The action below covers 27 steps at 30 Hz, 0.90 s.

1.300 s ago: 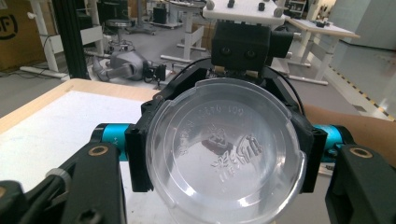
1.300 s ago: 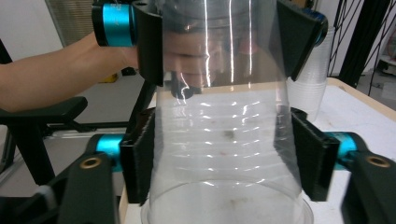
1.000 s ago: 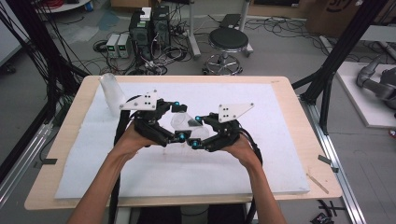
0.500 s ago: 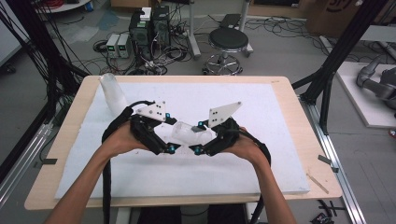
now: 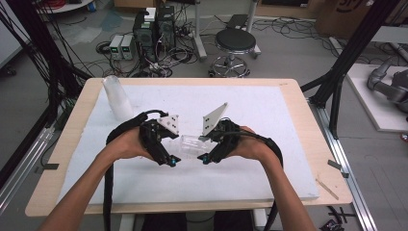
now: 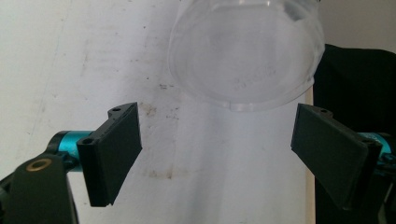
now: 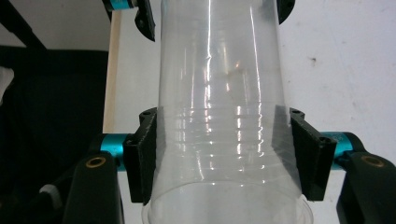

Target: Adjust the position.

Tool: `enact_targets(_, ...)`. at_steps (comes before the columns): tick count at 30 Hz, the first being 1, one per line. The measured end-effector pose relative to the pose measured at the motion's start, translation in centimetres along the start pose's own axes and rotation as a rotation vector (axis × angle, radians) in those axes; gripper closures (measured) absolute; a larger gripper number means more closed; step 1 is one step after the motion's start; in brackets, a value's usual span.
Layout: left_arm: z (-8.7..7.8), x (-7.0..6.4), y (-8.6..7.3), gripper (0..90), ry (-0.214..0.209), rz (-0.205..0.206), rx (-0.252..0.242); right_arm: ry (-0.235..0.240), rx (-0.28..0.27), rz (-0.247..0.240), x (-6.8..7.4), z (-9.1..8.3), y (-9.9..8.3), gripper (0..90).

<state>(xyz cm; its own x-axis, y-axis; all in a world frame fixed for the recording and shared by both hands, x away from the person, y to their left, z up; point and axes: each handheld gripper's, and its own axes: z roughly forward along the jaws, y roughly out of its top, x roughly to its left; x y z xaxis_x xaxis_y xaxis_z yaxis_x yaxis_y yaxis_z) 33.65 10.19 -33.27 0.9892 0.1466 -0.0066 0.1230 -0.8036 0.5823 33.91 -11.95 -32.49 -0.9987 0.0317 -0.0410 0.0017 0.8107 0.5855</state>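
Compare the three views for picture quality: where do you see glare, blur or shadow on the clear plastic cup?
Right gripper view: the clear cup is sharp, with bright vertical glare streaks down its wall. Left gripper view: the cup's end looks hazy and soft, while the left gripper pads are crisp. High view: lighting is even, the cup is small and faint against the white mat, and shadows are soft.

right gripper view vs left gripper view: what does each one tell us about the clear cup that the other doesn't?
Right gripper view: the right gripper has both jaws pressed on the clear cup's ribbed side wall. Left gripper view: the left gripper is open, with the cup's round end ahead of its jaws, untouched. Both: the same transparent cup above the white table cover.
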Motion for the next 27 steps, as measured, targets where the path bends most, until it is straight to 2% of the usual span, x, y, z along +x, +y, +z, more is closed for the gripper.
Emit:
enact_targets(2, 0.2, 0.0, 0.2, 16.3, -0.012, 0.006, 0.010, 0.002, 0.030, -0.007, 0.0, 0.3, 0.1, 35.8)
enact_targets(5, 0.3, 0.0, 0.5, 17.0, -0.014, 0.008, 0.007, 0.004, 0.041, -0.007, 0.0, 0.6, 0.2, 35.8)
enact_targets(12, 1.0, -0.1, 1.3, 18.7, -0.032, 0.040, 0.025, 0.001, 0.046, -0.013, 0.1, 0.8, 0.3, 35.8)
enact_targets(27, 1.5, 0.1, 1.9, 28.2, -0.053, 0.040, 0.029, -0.005, 0.055, -0.022, 0.2, 1.0, 0.4, 35.8)
